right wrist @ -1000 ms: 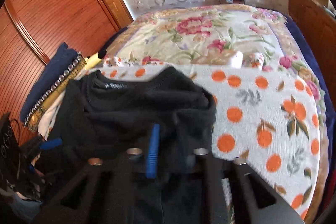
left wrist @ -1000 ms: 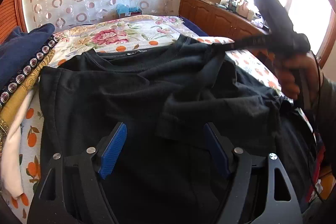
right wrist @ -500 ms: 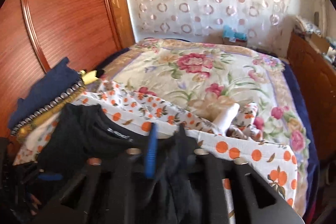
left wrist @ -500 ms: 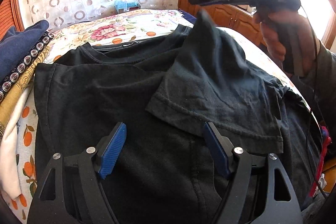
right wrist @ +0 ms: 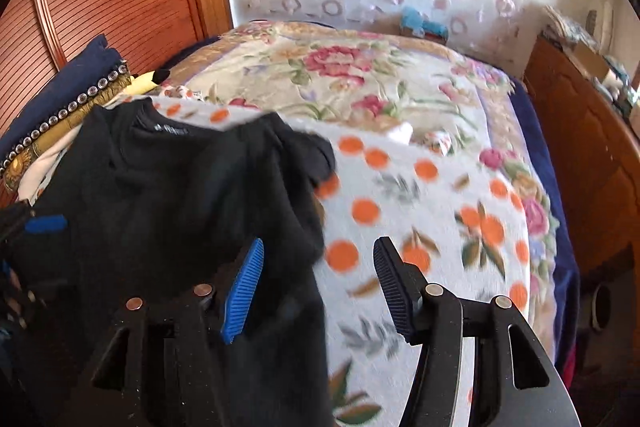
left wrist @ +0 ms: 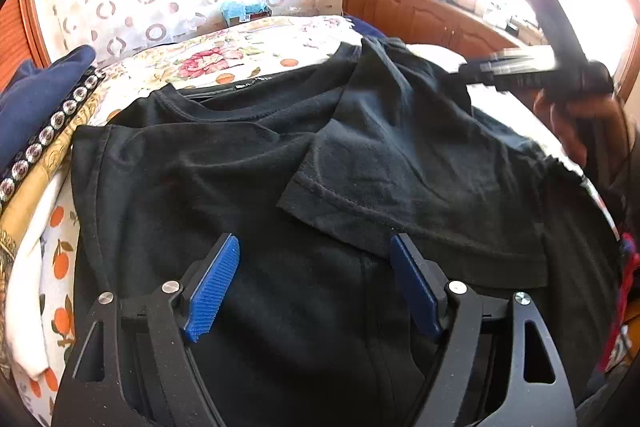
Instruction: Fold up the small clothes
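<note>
Only rightward, orange-dotted blanket; both grippers' jaws spread over black T-shirt

Both grippers, left gripper and right gripper, look the same: matte black frames with triangular cutouts, round silver screw heads, ribbed bright-blue pads on the jaws. The hand on the right one is bare brownish skin.

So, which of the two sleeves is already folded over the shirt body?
The sleeve nearest the right gripper; the other stays flat beside the clothes pile.
</note>
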Motion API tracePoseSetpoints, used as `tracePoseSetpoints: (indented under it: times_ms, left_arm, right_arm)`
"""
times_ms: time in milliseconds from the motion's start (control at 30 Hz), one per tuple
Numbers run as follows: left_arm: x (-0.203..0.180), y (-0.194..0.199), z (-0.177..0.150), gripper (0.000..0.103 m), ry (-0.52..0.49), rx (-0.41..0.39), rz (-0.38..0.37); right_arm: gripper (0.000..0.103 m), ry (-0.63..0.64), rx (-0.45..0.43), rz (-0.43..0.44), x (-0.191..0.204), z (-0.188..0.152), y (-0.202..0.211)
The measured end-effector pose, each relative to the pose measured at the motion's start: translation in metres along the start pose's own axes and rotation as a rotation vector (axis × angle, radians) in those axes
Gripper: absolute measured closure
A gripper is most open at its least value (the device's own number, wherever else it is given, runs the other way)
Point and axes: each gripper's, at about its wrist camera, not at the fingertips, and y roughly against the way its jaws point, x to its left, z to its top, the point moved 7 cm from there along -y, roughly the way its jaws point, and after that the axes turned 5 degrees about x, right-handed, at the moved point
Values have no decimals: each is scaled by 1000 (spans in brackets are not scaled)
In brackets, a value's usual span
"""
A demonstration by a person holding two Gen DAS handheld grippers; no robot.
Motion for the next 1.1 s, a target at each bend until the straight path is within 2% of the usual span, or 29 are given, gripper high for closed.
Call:
tracePoseSetpoints:
  times_ms: [67, 267, 467, 533, 700, 967, 1100]
  left_arm:
    - [8, 12, 3, 25, 26, -25, -5]
    - [47, 41, 13, 25, 54, -72, 72]
    - [95, 42, 14, 25, 89, -66, 158]
    - [109, 37, 12, 33, 118, -51, 159]
    - [124, 26, 7, 43, 143, -13, 170]
    - [128, 3, 6, 43, 163, 44, 188]
    - [130, -4, 12, 43, 181, 60, 173]
  right_arm:
    - [44, -11, 11, 13, -1, -9, 2]
    - [44, 25, 57, 22, -2, -24, 9]
    - [44, 19, 41, 45, -8, -5, 9]
    - [44, 12, 42, 66, -10, -1, 2]
    - [44, 28, 59, 68, -10, 10, -22]
    - [44, 39, 46, 73, -12, 24, -36]
    - [44, 40, 39, 76, -12, 29, -39]
